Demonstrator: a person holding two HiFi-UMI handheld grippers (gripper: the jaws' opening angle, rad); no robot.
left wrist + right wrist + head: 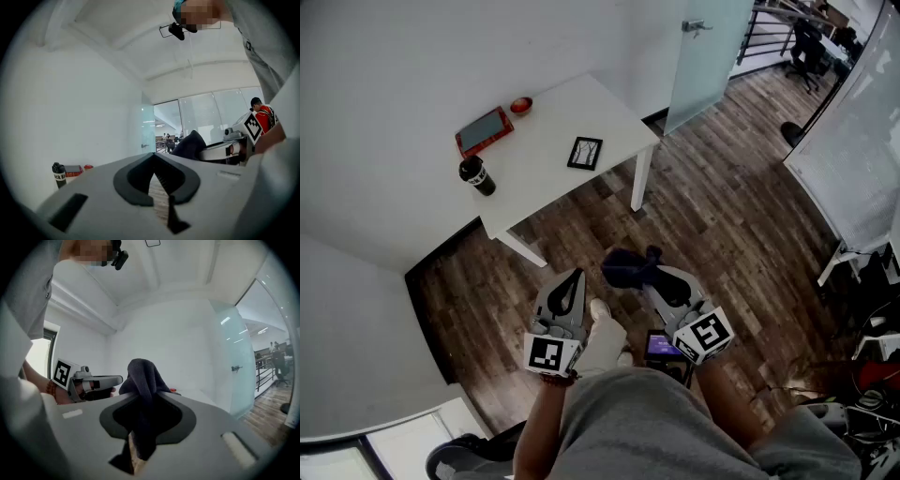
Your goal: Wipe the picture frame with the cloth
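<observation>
Above the floor (722,216) we pinch the cloth (625,268) with the right gripper (652,278), left gripper (574,277) closed empty; walking may loosen it.

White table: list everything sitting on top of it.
On the white table: a black picture frame, a black bottle, a flat red case and a small red dish. Nothing covers them; only the spots beneath them are hidden.

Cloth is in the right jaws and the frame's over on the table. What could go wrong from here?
1. The picture frame sits loose near the table's front edge. A firm wipe might push it off, and the left gripper is shut, empty and not steadying it.
2. The cloth is pinched in a bunch by the right gripper, so it may slip out.
3. A wide sweep could tip the black cup.
</observation>
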